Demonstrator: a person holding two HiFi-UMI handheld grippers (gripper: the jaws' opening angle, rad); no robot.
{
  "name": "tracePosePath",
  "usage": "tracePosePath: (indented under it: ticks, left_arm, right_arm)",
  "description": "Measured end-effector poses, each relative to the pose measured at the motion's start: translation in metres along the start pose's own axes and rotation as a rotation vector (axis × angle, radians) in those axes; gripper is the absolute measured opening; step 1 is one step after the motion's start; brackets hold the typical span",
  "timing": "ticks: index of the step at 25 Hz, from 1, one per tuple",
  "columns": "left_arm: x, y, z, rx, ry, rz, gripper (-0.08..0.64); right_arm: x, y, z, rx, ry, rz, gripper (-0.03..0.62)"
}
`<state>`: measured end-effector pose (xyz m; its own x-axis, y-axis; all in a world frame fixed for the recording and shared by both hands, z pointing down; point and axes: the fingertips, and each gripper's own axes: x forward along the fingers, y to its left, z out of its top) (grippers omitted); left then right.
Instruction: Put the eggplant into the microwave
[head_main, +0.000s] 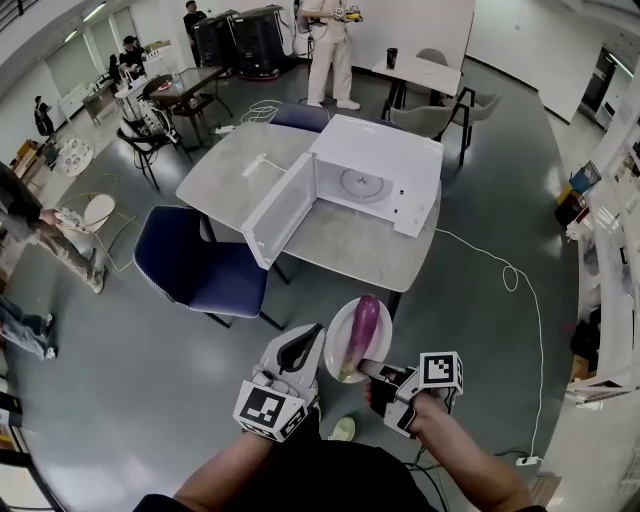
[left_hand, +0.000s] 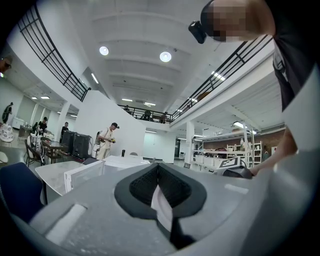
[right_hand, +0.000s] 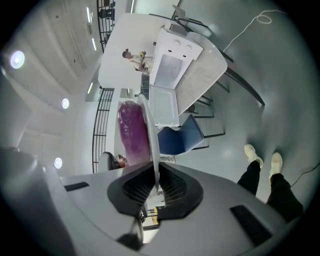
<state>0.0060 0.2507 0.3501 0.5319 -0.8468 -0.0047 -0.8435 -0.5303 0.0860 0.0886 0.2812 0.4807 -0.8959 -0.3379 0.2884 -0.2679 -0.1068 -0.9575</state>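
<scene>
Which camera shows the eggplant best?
The head view: the whole eggplant lies on the white plate, seen from above. The right gripper view shows only part of it beside the plate's edge-on rim. The left gripper view shows none of it.

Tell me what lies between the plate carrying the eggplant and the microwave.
In the head view, only grey floor and the bare near part of the table top separate the plate from the microwave.
</scene>
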Motion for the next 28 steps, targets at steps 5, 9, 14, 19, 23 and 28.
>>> tracePosePath:
  ticks: [5,9,14,19,23,28]
  left_arm:
    - [0.019,0.033,0.004,-0.003,-0.003,-0.027,0.009]
    - [0.039,0.067,0.009,-0.003,-0.010,-0.054,0.009]
    - [0.071,0.109,0.016,0.002,-0.022,-0.104,0.009]
    - [0.094,0.139,0.023,0.005,-0.032,-0.149,0.009]
    - [0.111,0.155,0.021,-0.003,-0.030,-0.172,0.009]
    - [0.134,0.168,0.018,-0.012,-0.021,-0.184,0.009]
  right_arm:
    - [0.028,0.014,0.021,0.017,-0.013,0.001,0.026]
    - [0.058,0.025,0.049,0.000,-0.033,-0.011,0.026]
    - [0.094,0.036,0.084,-0.007,-0.061,-0.014,0.026]
    - [0.121,0.042,0.111,0.026,-0.109,-0.021,0.026]
    - [0.135,0.039,0.134,0.049,-0.143,-0.029,0.026]
    - [0.147,0.042,0.158,0.081,-0.167,-0.021,0.026]
